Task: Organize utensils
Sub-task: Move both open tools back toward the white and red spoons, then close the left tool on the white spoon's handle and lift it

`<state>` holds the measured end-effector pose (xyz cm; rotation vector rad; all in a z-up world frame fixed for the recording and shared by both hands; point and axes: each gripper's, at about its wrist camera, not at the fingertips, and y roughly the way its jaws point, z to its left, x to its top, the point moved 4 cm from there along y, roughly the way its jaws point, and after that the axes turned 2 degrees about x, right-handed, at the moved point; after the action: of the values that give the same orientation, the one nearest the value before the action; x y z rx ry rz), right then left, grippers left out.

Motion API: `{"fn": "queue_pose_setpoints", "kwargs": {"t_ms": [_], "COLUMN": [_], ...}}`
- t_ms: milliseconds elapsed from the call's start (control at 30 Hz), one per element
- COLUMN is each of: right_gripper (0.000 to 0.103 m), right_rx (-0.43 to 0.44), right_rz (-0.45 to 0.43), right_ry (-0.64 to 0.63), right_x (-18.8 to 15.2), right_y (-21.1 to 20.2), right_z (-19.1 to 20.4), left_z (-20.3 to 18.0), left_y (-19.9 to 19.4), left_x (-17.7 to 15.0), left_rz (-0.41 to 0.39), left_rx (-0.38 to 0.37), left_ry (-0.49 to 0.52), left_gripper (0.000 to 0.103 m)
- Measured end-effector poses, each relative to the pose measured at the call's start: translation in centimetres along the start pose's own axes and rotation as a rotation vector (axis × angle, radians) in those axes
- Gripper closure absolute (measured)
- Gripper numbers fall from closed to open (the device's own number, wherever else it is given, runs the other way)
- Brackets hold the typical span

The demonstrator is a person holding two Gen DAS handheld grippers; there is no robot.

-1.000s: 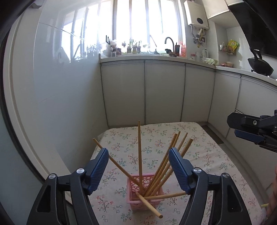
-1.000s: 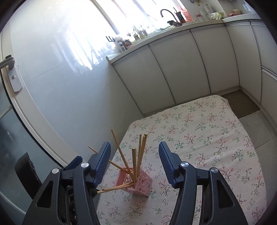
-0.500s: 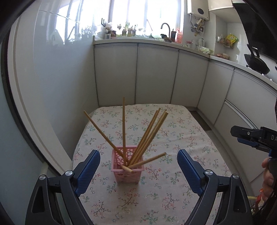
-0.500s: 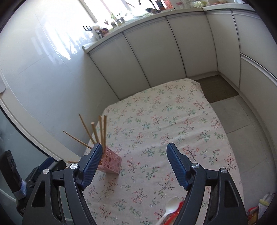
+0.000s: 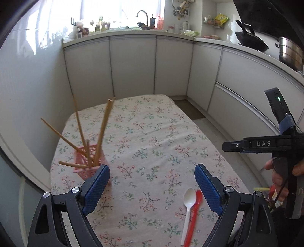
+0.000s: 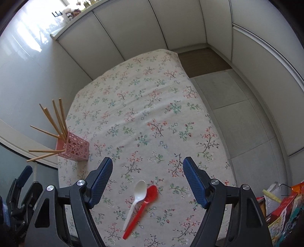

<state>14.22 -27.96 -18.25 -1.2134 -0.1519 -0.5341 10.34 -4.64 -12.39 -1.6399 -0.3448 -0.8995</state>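
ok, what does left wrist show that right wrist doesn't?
Only left wrist: the counter with faucet, black wok and steel pot, plus a hand holding the right claw's body.
Only right wrist: floor tiles and the packages at lower right.
Both: floral tablecloth, pink basket of chopsticks, white spoon beside red spoon. Each view's own claw stands open and empty.

Both wrist views look steeply down, sharing floral tablecloth.
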Motion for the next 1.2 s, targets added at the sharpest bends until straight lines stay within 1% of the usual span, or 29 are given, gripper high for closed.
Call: {"fn": "queue_pose_setpoints", "kwargs": {"t_ms": [167, 367, 433, 467, 500, 567, 600, 667, 800, 833, 867, 900, 933, 967, 1067, 1200], "right_gripper": [0.024, 0.024, 0.024, 0.024, 0.024, 0.024, 0.024, 0.024, 0.024, 0.024, 0.024, 0.024, 0.024, 0.024, 0.024, 0.024], "right_rx": [-0.026, -0.047, -0.055, -0.060, -0.065, -0.064, -0.059, -0.049, -0.046, -0.045, -0.045, -0.045, -0.045, -0.046, -0.047, -0.037], "right_rz": [0.058, 0.134, 0.171, 0.191, 0.209, 0.237, 0.248, 0.264, 0.286, 0.290, 0.293, 0.295, 0.295, 0.296, 0.302, 0.319], "right_ry": [0.014, 0.017, 0.029, 0.035, 0.042, 0.054, 0.057, 0.065, 0.070, 0.070, 0.070, 0.071, 0.073, 0.074, 0.080, 0.085], "right_x": [-0.8, -1.5, -1.9, -2.1, -2.3, -2.6, -2.7, -2.9, -3.2, -3.2, -3.2, -3.2, -3.3, -3.3, -3.3, -3.5], "right_y": [1.2, 3.1, 4.2, 4.6, 5.1, 5.7, 6.0, 6.3, 6.7, 6.8, 6.9, 6.9, 6.9, 6.9, 7.2, 7.6], "right_z": [-1.4, -2.7, -3.3, -3.7, -4.0, -4.4, -4.5, -4.6, -4.8, -4.8, -4.8, -4.8, -4.9, -4.9, -5.0, -4.9], "left_z": [-2.7, -4.4, -4.6, -4.7, -4.8, -5.0, -5.2, -5.5, -6.1, -6.2, -6.4, -6.5, -6.6, -6.7, -6.7, -5.9], "left_y": [3.9, 9.9, 11.6, 12.4, 13.2, 14.6, 15.2, 16.2, 17.6, 17.8, 18.0, 18.2, 18.4, 18.4, 18.2, 16.7], "left_x": [-1.7, -4.7, -5.7, -6.1, -6.4, -7.1, -7.4, -7.8, -8.4, -8.6, -8.7, -8.8, -8.8, -8.8, -8.5, -7.5], "left_rz": [0.155, 0.365, 0.413, 0.432, 0.449, 0.482, 0.495, 0.521, 0.559, 0.569, 0.578, 0.585, 0.587, 0.586, 0.580, 0.534], "left_rx": [-0.081, -0.159, -0.171, -0.176, -0.184, -0.203, -0.212, -0.243, -0.280, -0.285, -0.287, -0.283, -0.276, -0.271, -0.258, -0.216], "left_ry": [0.023, 0.000, -0.013, -0.014, -0.015, -0.015, -0.017, -0.022, -0.027, -0.026, -0.023, -0.018, -0.012, -0.009, -0.011, -0.009], "left_gripper": [0.011, 0.012, 0.014, 0.021, 0.026, 0.041, 0.044, 0.056, 0.069, 0.075, 0.084, 0.087, 0.093, 0.096, 0.101, 0.102]}}
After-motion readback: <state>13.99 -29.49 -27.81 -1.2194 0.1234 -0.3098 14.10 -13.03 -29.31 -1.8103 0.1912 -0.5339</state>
